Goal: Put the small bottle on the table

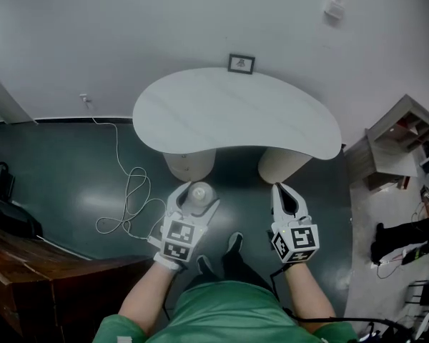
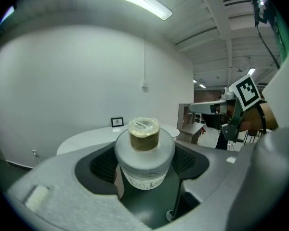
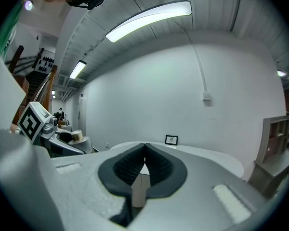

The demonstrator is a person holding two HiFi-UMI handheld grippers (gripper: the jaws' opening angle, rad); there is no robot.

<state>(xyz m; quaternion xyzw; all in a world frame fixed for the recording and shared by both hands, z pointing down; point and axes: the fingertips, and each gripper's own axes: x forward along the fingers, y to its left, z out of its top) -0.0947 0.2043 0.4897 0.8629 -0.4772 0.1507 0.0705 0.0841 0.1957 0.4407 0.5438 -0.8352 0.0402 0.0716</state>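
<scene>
A small white bottle (image 2: 144, 158) with a brownish cap sits upright between the jaws of my left gripper (image 1: 194, 200), which is shut on it. In the head view the small bottle (image 1: 199, 194) hangs above the dark floor, just in front of the white kidney-shaped table (image 1: 229, 113). In the right gripper view the bottle (image 3: 77, 136) is at the far left. My right gripper (image 1: 284, 196) is held level beside the left one, shut with its pads together and holding nothing. The table (image 3: 207, 158) lies ahead of both grippers.
A small framed picture (image 1: 241, 63) stands at the table's far edge against the wall. A white cable (image 1: 125, 199) loops over the floor at the left. A wooden counter (image 1: 36, 263) lies at the lower left and a shelf unit (image 1: 397, 141) at the right.
</scene>
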